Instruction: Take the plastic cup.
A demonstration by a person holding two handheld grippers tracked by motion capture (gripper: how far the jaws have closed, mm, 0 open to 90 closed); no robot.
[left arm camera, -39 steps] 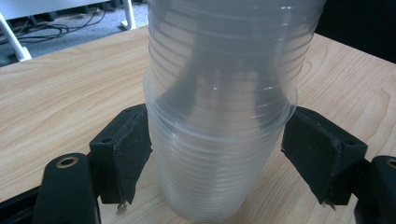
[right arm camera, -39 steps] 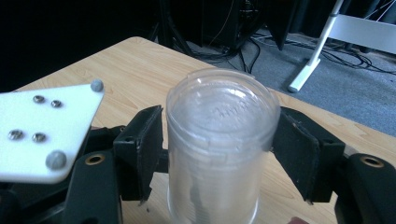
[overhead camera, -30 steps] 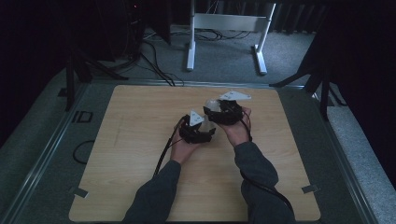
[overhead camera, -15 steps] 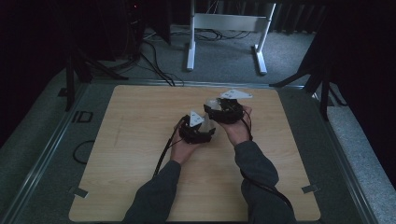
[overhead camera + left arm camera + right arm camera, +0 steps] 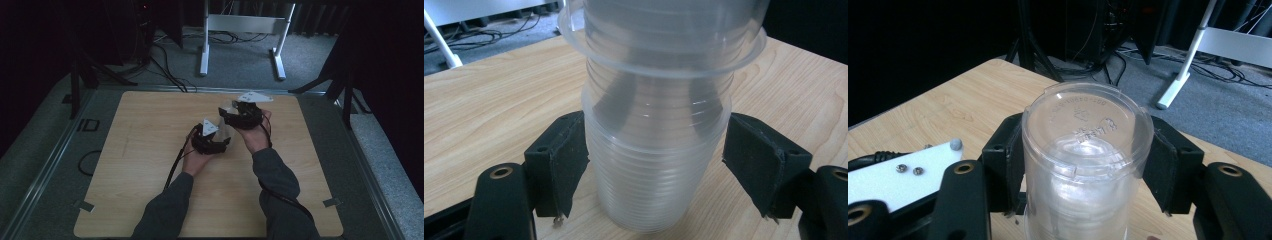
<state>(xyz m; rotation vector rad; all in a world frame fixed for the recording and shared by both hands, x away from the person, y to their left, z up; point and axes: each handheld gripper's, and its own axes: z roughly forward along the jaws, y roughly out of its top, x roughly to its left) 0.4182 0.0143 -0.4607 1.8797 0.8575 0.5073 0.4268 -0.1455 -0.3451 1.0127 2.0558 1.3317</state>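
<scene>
L gripper (image 5: 656,165) braces the lower stack of clear cups (image 5: 656,170) w/ both pads on its ribbed wall, base near the table (image 5: 150,150); this likely anchors the stack for pulling cups apart. R gripper (image 5: 1083,165), jaws just closing, clamps the upper clear cup (image 5: 1085,150), inverted w/ its base upward, approx centre-right of the tabletop. Grip on opposite ends suits separation; thin walls may buckle

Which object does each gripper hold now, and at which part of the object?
The left gripper clamps the lower part of the stack of clear plastic cups. The right gripper, its jaws just closing, grips the upper clear cup near its closed end.
</scene>
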